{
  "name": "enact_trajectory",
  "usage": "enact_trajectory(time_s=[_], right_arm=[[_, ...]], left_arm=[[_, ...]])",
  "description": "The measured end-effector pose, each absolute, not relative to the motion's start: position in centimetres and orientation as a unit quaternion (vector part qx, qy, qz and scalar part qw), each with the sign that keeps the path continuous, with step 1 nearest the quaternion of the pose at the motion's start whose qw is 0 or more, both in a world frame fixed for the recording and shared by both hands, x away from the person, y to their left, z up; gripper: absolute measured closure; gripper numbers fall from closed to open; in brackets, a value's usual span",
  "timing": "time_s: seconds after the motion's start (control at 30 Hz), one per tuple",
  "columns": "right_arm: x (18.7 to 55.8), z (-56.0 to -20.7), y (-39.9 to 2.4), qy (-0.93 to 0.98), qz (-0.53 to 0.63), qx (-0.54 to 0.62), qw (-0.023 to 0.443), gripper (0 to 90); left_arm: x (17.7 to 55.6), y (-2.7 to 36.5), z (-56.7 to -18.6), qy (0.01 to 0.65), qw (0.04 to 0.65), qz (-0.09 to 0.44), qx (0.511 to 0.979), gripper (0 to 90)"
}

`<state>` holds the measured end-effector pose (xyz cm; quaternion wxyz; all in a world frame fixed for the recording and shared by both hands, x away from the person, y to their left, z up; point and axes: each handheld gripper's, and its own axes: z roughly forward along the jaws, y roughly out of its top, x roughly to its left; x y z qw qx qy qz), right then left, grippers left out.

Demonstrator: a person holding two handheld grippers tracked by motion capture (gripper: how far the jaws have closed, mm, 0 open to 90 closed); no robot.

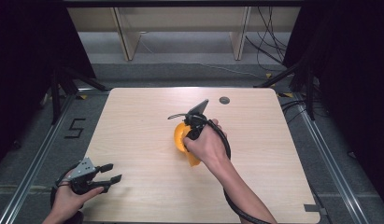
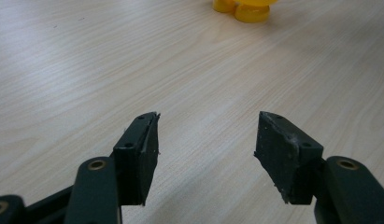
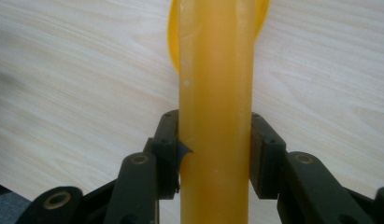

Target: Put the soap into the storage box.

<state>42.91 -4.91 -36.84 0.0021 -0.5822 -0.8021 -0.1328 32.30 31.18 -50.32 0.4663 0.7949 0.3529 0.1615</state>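
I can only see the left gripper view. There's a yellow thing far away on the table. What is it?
Observer: A yellow scoop with a long handle, lying on the wooden table.
Operator: Is anybody touching it?
Observer: Yes. The right hand-held gripper has its jaws clamped on both sides of the handle.
Operator: And where is my gripper?
Observer: The left hand-held gripper is open, at the table's near left corner, well apart from the scoop.
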Motion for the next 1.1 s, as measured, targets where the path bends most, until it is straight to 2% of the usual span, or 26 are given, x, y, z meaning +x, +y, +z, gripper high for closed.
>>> enact_trajectory(time_s=[0.37, 0.63, 0.73, 0.83, 0.9, 0.93, 0.97, 1.1], right_arm=[[44.5, -36.6, -4.0, -0.794, -0.137, -0.593, 0.004, 61.8], [45.9, -36.7, -3.9, -0.783, -0.136, -0.607, -0.017, 61.8], [46.4, -36.7, -3.9, -0.783, -0.154, -0.602, 0.003, 61.8], [46.8, -36.9, -3.7, -0.776, -0.141, -0.614, -0.017, 61.8], [47.1, -37.0, -3.7, -0.769, -0.152, -0.621, 0.006, 61.8], [47.2, -37.2, -3.7, -0.768, -0.151, -0.623, 0.003, 61.8], [47.3, -37.2, -3.7, -0.775, -0.141, -0.616, -0.02, 61.8], [47.7, -37.3, -3.4, -0.761, -0.135, -0.634, -0.01, 61.8]], left_arm=[[32.3, 31.2, -50.3, 0.353, 0.467, 0.161, 0.795, 38.8], [32.3, 31.2, -50.3, 0.351, 0.467, 0.163, 0.795, 38.9], [32.3, 31.2, -50.3, 0.353, 0.47, 0.161, 0.793, 38.9], [32.3, 31.2, -50.3, 0.352, 0.469, 0.161, 0.793, 38.8], [32.3, 31.1, -50.3, 0.354, 0.472, 0.16, 0.791, 38.9], [32.3, 31.1, -50.3, 0.354, 0.472, 0.16, 0.791, 38.8], [32.3, 31.2, -50.3, 0.353, 0.47, 0.161, 0.793, 38.9], [32.3, 31.2, -50.3, 0.352, 0.469, 0.16, 0.794, 38.8]])
